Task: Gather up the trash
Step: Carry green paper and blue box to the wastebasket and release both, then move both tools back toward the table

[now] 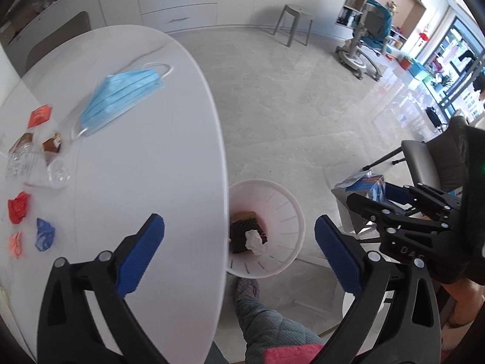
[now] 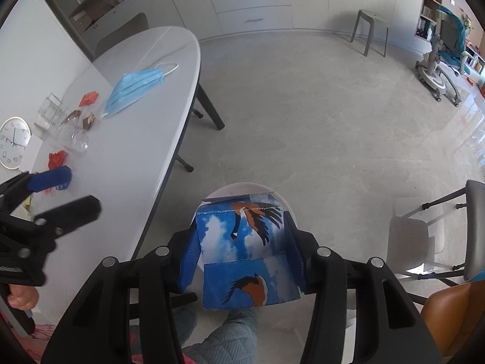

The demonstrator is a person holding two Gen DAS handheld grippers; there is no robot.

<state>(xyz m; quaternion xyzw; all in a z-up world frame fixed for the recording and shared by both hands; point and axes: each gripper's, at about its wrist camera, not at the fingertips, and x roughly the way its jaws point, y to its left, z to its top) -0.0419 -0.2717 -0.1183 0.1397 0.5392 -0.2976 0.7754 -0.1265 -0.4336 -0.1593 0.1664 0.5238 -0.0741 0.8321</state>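
Note:
My left gripper [image 1: 239, 223] stands open and empty, straddling the edge of the white table [image 1: 169, 151] and the white bin [image 1: 288, 209] on the floor. Inside the bin lie a brown block and a white crumpled tissue [image 1: 254, 241]. My right gripper [image 2: 242, 227] is shut on a blue carton with bird prints [image 2: 242, 257], held over the bin [image 2: 242, 186]. On the table lie a blue face mask [image 1: 121, 103], a red wrapper [image 1: 38, 116], brown wrappers [image 1: 53, 145], a clear plastic bottle [image 1: 57, 174], and red [image 1: 18, 206], blue [image 1: 45, 234] and pink [image 1: 15, 244] crumpled scraps.
A round clock [image 2: 13, 142] and a glass holder [image 2: 50, 109] stand at the table's far side. The person's quilted leg [image 1: 260, 318] is just below the bin. Chairs [image 2: 424, 242] stand on the right, a grey stool [image 2: 369, 30] further back on open floor.

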